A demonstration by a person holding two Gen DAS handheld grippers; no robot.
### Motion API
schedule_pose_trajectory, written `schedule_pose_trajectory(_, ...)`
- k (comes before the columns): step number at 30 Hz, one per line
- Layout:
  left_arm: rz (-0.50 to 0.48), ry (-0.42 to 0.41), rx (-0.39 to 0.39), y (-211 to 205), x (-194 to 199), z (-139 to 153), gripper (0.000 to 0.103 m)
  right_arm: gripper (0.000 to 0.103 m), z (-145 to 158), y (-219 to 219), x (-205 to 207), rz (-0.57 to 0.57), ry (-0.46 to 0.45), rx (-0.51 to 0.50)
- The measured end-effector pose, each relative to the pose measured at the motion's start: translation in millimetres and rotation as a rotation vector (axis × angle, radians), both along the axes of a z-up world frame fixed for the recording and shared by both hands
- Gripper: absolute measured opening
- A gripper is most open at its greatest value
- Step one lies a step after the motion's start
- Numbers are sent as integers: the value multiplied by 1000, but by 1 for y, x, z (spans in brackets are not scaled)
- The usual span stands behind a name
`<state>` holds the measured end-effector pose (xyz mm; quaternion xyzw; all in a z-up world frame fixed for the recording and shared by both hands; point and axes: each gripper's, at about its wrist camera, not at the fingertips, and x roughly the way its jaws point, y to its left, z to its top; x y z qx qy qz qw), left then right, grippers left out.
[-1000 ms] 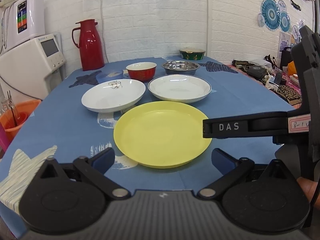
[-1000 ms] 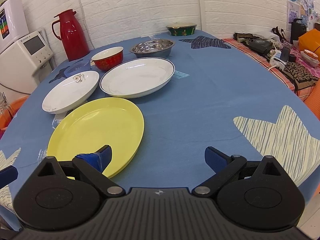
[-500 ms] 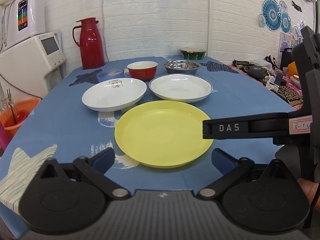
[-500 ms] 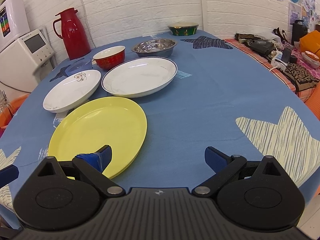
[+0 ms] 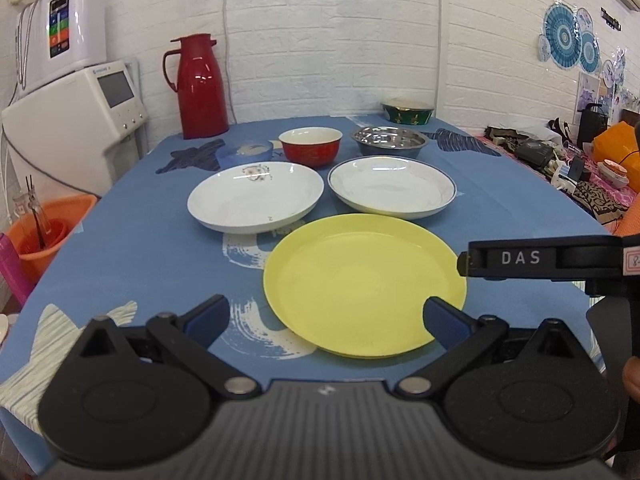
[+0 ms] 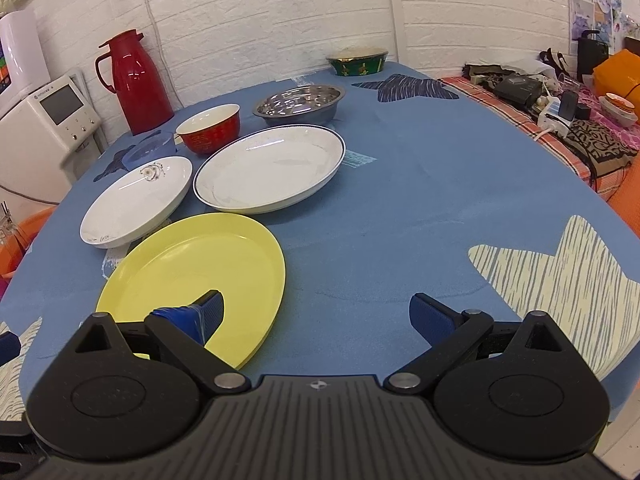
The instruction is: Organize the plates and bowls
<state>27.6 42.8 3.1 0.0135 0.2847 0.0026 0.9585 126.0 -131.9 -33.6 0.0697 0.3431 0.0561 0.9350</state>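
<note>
Glossy round yellow plate (image 5: 364, 284) flat on the table, just ahead of the left gripper (image 5: 326, 316), spread wide and empty, and ahead-left of the right gripper (image 6: 316, 312), likewise splayed with nothing held. Beyond it, two white glazed plates (image 5: 256, 198) (image 5: 392, 190) side by side; further back a red bowl (image 5: 310, 146) and a shiny steel bowl (image 5: 390, 142). Blue patterned tablecloth (image 6: 420, 200) beneath. White-painted brick wall (image 5: 320, 40) behind, red thermos jug (image 5: 200, 88) at far left.
</note>
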Motion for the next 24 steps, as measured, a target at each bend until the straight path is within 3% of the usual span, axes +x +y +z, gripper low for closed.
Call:
schedule_pose_trajectory(6, -9, 72, -30, 44, 17, 0, 103, 87, -2, 8, 3, 137, 10, -17)
schedule_pose_trajectory(16, 45, 230, -129, 75, 103, -23, 103, 87, -25, 38, 57, 218, 117, -103)
schedule_pose_trajectory(22, 24, 290, -135, 69, 128, -36, 101, 89, -29, 49, 62, 247, 80, -141)
schedule_pose_trajectory(24, 8, 305, -158, 70, 129, -39, 99, 89, -33, 45, 55, 249, 23, -137)
